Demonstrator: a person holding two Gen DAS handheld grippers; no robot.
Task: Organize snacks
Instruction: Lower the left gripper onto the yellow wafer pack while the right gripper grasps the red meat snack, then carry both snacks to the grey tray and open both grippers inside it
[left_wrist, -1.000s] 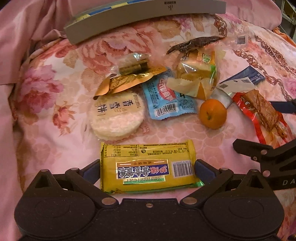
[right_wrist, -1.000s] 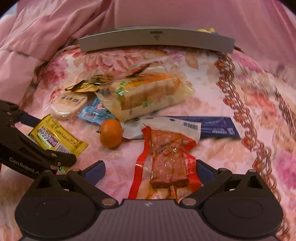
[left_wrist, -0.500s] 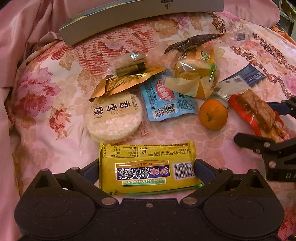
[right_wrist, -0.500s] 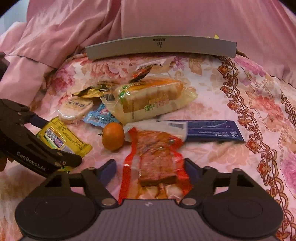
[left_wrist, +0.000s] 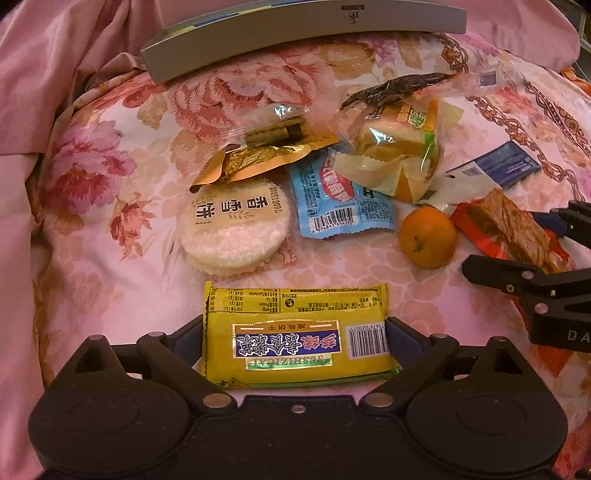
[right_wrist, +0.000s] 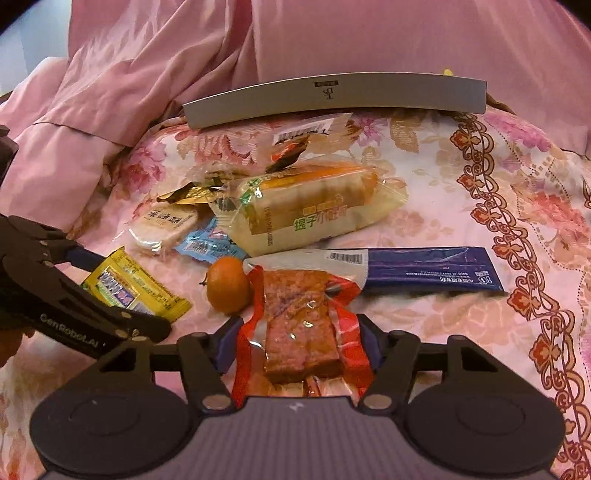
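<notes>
A yellow biscuit packet (left_wrist: 295, 332) lies crosswise between the fingers of my left gripper (left_wrist: 295, 334), whose pads press its two short ends; it also shows in the right wrist view as the yellow packet (right_wrist: 136, 291). My right gripper (right_wrist: 299, 350) is shut on a red-edged packet of brown dried meat (right_wrist: 299, 325), seen from the left as the red packet (left_wrist: 513, 229). Loose on the floral bedspread (left_wrist: 110, 184) lie a round rice cracker (left_wrist: 232, 229), a blue sachet (left_wrist: 336, 199), a small orange (left_wrist: 426, 236), a wrapped bread loaf (right_wrist: 306, 206) and a dark blue stick packet (right_wrist: 432, 269).
A grey box (right_wrist: 332, 96) stands at the back of the bedspread, with pink bedding (right_wrist: 147, 74) bunched behind and to the left. A gold wrapper (left_wrist: 258, 158) and a clear wrapped biscuit (left_wrist: 273, 125) sit behind the rice cracker. The two grippers work close together, side by side.
My right gripper's fingers have closed inward onto the red packet, and its view has tilted up and back. The left gripper has stayed on the yellow packet, hardly moving.
</notes>
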